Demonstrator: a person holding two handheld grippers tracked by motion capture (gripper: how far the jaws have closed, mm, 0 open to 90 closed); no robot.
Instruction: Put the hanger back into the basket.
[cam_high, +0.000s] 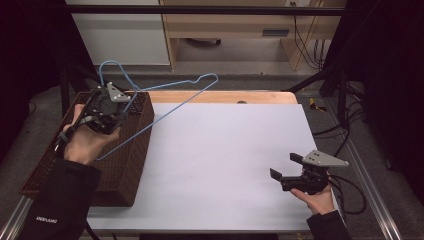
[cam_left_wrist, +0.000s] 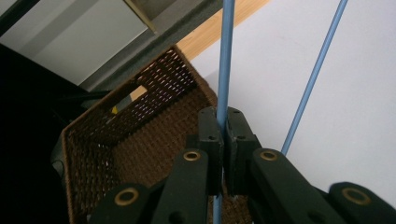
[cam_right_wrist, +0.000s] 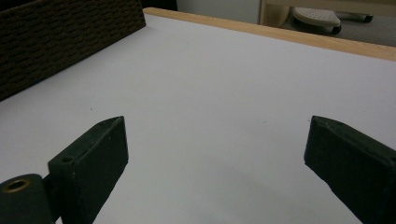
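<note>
Looks like a lab or test room: white-topped table (cam_high: 225, 150) framed by metal rails (cam_high: 200, 10), black curtains (cam_high: 390, 75) at both sides, loose cables (cam_high: 305, 45) beneath a plain wooden bench (cam_high: 225, 30).

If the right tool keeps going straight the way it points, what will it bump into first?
Probably nothing soon: the right tool is open over the bare white table. Far ahead stands the brown basket, though depth is unclear.

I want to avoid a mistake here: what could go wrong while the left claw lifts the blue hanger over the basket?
The left claw pinches only one thin wire of the blue hanger, so the hanger may swing or slip in the grip. Its lower end hangs close to the wicker basket and could catch on the rim. The right claw is open and far away, so it cannot steady it.
</note>
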